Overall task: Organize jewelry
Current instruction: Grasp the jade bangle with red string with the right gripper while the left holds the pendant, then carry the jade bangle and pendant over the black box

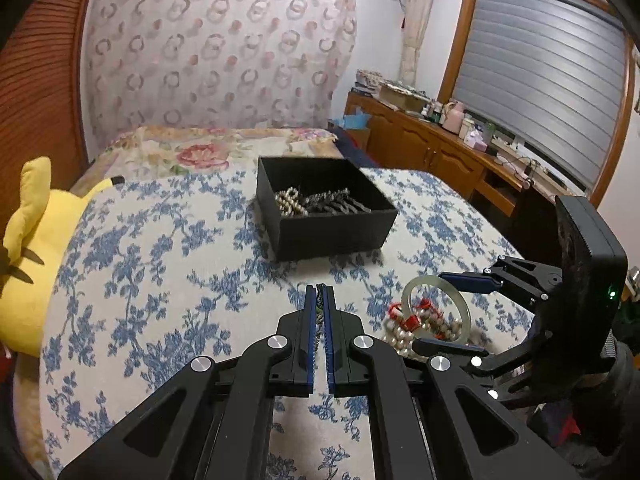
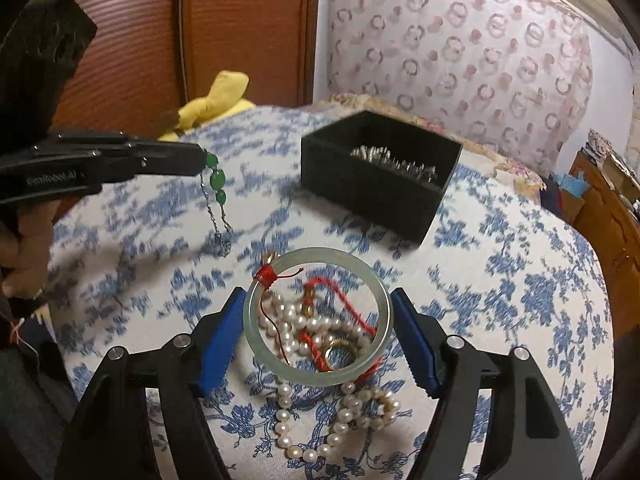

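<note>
The left gripper [image 1: 319, 292] is clamped on a green-bead bracelet [image 2: 218, 184], which hangs down from its tips; the black box [image 1: 336, 232] lies at twelve o'clock ahead. The right gripper [image 2: 318, 334] gapes wide around the pale bangle [image 2: 256, 344] atop pearls [image 2: 340, 424]. Only the right view shows the beads.

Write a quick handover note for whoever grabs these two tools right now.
Left tool: shut on the green bead chain bracelet, lifted, its tail hanging toward the floral bedcover.
Right tool: open, its fingers on either side of the pale jade bangle; contact is unclear.
Black box: already holds pearls and dark pieces.
Left: bracelet into the box, then the bangle, the pearl strand, the red cord and the gold ring lying under it.
</note>
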The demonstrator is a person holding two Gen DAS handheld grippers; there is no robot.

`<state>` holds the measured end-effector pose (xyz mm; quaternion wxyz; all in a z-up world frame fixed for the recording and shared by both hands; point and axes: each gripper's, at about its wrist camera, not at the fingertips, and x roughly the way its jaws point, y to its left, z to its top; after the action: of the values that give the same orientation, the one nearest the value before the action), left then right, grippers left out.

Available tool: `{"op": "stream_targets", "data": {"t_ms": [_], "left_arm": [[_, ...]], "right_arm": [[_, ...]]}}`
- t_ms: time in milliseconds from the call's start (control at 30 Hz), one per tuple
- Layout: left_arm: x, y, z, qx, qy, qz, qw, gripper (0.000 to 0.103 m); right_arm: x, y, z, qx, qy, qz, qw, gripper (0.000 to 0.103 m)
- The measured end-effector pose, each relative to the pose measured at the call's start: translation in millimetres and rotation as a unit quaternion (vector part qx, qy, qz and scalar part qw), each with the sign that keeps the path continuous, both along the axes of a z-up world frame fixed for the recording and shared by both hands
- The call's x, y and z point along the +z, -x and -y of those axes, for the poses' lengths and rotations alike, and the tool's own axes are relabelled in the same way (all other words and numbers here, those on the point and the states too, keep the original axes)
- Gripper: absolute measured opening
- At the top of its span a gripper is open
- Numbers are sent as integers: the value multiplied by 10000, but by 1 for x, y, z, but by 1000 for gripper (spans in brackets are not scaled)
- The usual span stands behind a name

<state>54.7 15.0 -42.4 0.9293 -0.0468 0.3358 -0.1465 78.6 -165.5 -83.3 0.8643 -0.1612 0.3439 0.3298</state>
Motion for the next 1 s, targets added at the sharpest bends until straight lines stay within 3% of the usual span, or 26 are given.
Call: {"op": "stream_targets", "data": {"t_ms": [567, 1000], "left_arm": [[49, -24, 11, -66, -81, 510, 9986, 3], [66, -91, 23, -144, -33, 609, 9980, 3]], "right_arm": [[43, -19, 13, -168, -347, 433, 9983, 75], [62, -82, 15, -268, -536, 533, 9968, 75]]}}
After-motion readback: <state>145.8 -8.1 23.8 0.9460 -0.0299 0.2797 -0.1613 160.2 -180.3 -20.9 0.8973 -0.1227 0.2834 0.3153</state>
